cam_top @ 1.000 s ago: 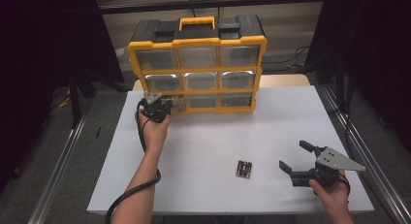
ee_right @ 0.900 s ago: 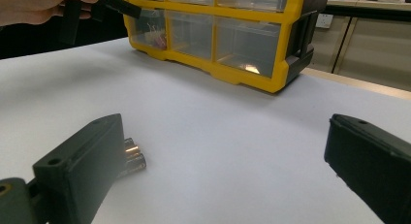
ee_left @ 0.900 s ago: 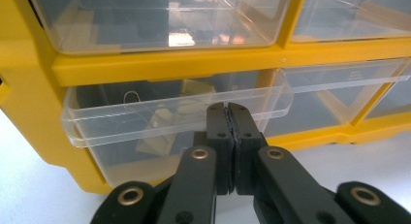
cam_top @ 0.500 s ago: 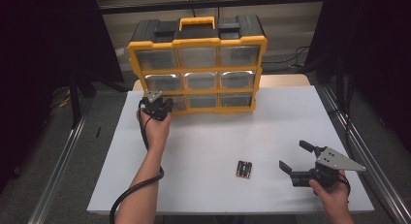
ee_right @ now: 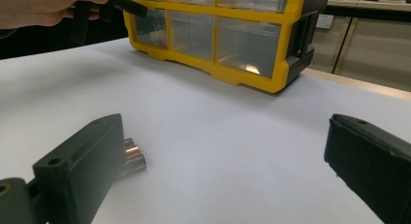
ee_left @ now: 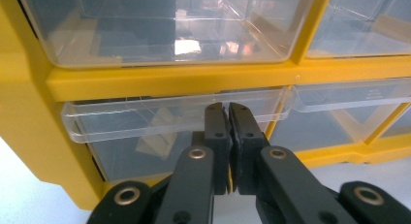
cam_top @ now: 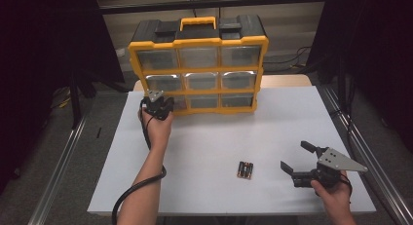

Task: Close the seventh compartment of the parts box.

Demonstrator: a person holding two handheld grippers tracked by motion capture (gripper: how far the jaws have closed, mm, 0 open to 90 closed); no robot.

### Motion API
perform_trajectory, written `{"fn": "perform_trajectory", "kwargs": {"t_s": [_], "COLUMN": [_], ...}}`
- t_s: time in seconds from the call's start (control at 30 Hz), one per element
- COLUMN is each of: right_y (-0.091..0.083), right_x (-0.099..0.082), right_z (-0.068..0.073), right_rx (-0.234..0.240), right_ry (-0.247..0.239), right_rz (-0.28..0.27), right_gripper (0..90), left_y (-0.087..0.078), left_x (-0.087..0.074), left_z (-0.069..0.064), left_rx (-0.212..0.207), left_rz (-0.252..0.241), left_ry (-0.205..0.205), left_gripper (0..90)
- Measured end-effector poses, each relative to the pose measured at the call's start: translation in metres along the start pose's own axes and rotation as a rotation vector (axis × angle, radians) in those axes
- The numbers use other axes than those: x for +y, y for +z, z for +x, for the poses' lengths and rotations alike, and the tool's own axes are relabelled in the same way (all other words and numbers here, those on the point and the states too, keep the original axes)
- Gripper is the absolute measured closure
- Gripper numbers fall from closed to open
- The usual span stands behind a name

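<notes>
A yellow organizer (cam_top: 197, 69) with clear drawers stands at the far side of the white table (cam_top: 219, 132). My left gripper (cam_top: 164, 103) is at its bottom-left drawer (ee_left: 140, 124). In the left gripper view the left gripper (ee_left: 228, 110) is shut, its tips against the drawer's clear front lip; whether they pinch the lip I cannot tell. A small bundle of batteries (cam_top: 245, 170) lies on the table near the front. My right gripper (cam_top: 294, 155) rests to the right of them, open and holding nothing. In the right gripper view the batteries (ee_right: 133, 156) sit just beyond the left jaw.
The table's front edge runs just below the right hand (cam_top: 333, 198). Metal rails (cam_top: 363, 157) flank the table on both sides. The left gripper's cable (cam_top: 131, 193) trails along the forearm. In the right gripper view the organizer (ee_right: 218, 40) stands across open tabletop.
</notes>
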State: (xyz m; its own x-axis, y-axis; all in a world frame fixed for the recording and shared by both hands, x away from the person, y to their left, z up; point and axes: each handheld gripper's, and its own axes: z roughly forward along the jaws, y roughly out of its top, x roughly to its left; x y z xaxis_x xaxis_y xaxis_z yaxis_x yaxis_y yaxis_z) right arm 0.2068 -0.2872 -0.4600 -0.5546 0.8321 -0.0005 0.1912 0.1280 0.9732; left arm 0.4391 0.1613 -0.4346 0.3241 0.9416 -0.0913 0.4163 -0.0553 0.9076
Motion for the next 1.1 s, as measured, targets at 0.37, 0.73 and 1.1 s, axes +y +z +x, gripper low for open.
{"fn": "perform_trajectory", "kwargs": {"t_s": [0.37,0.73,1.1], "right_y": [0.0,0.0,-0.001], "right_x": [0.0,0.0,0.0], "right_z": [-0.001,-0.001,-0.001], "right_rx": [-0.002,-0.001,-0.004], "right_ry": [0.0,0.003,0.005], "right_rz": [0.001,-0.002,-0.004], "right_gripper": [0.7,0.7,0.7], "left_y": [0.004,0.003,0.001], "left_x": [-0.002,-0.008,-0.017], "left_z": [-0.001,-0.008,-0.024], "left_rx": [0.006,0.001,-0.04], "left_rz": [-0.018,-0.047,-0.121], "left_ry": [0.013,0.013,0.0], "left_gripper": [83.1,71.1,50.6]}}
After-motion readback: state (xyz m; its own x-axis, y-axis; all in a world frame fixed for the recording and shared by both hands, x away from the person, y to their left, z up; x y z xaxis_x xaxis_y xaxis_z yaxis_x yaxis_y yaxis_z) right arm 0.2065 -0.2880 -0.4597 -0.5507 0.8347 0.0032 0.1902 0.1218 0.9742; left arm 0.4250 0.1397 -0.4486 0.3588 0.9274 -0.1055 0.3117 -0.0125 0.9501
